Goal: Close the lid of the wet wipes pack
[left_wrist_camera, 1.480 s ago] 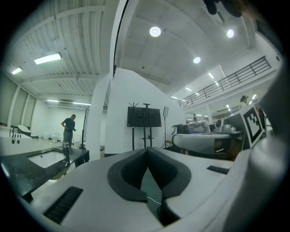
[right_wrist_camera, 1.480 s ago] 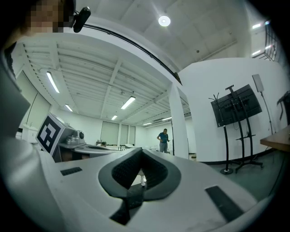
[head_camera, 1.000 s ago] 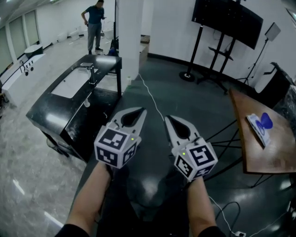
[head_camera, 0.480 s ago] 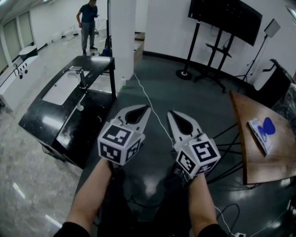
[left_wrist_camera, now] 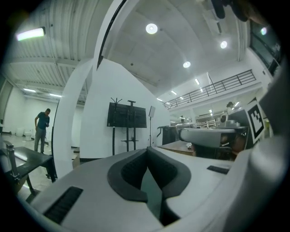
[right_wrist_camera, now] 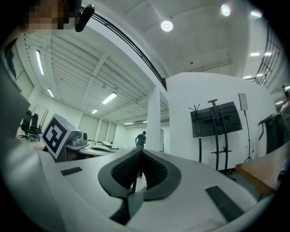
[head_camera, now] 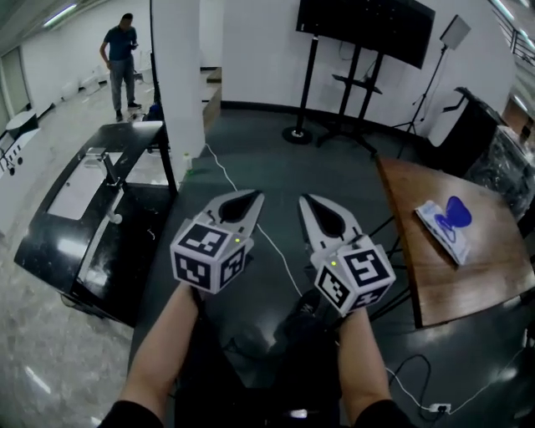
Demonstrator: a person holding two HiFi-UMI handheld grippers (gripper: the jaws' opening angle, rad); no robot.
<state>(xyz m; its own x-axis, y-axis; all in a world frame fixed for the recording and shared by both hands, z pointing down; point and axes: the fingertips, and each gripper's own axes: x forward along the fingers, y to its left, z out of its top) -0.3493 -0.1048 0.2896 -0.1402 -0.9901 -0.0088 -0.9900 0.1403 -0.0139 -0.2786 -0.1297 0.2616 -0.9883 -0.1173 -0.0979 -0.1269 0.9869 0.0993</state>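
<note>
The person is holding both grippers out side by side, level, over a dark floor [head_camera: 276, 159], both pointing toward 12 o'clock in the head view. The left gripper [head_camera: 253, 197] is keeping its fingers pressed together at the tips, with nothing between them, and the right gripper [head_camera: 306, 201] is doing the same, shut and empty. The wet wipes pack [head_camera: 436, 226] is lying on a wooden table [head_camera: 435, 280] at about 3 o'clock from the grippers, well apart from both of them. Its blue lid [head_camera: 456, 212] is showing at the pack's far end and appears to be flipped up rather than lying flat. At 9 o'clock a black counter [head_camera: 42, 251] is carrying a white sink [head_camera: 71, 182] with a faucet [head_camera: 107, 167]. A white pillar [head_camera: 177, 75] is standing at 11 o'clock, and beyond it a person [head_camera: 122, 52] is standing far off. A dark screen on a stand [head_camera: 368, 21] is standing at 1 o'clock, and a white cable [head_camera: 224, 175] is trailing across the floor from the pillar toward the grippers.
</note>
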